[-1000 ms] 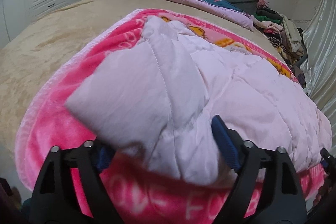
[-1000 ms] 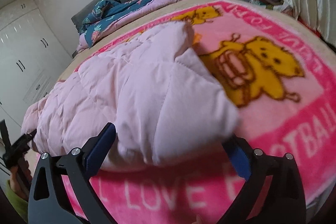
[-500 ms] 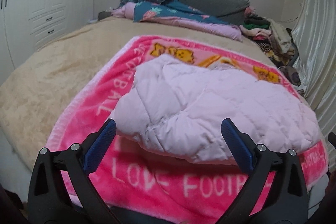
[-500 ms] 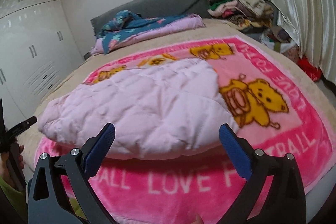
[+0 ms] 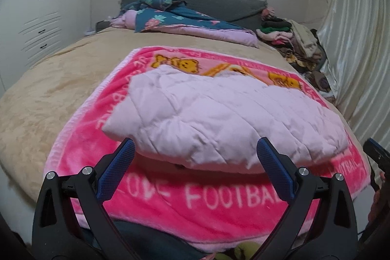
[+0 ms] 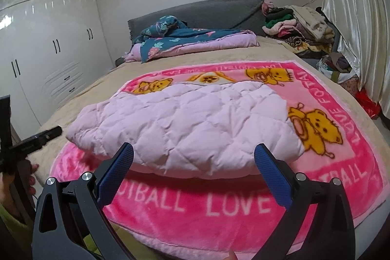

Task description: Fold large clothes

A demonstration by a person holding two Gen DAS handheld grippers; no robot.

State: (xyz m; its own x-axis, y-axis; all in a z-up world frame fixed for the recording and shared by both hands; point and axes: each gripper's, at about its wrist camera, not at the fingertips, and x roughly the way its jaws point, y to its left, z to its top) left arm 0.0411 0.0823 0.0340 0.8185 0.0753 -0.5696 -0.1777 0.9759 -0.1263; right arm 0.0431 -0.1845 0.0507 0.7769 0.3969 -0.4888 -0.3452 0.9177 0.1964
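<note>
A pale pink quilted garment lies folded into a thick bundle on a bright pink bear-print blanket spread over the bed. My left gripper stands open in front of the bundle's near edge, apart from it, with nothing between its blue pads. My right gripper is likewise open and held back from the bundle's near edge. Each gripper's tip shows at the edge of the other's view, held in a hand.
The bed has a tan cover and a grey headboard. A teal floral quilt lies bunched at the head. A pile of clothes sits at the far right by pale curtains. White wardrobes line the left.
Both grippers let go of the pink garment, opened wide and pulled back and up from the bed. The garment now rests folded on the blanket.
</note>
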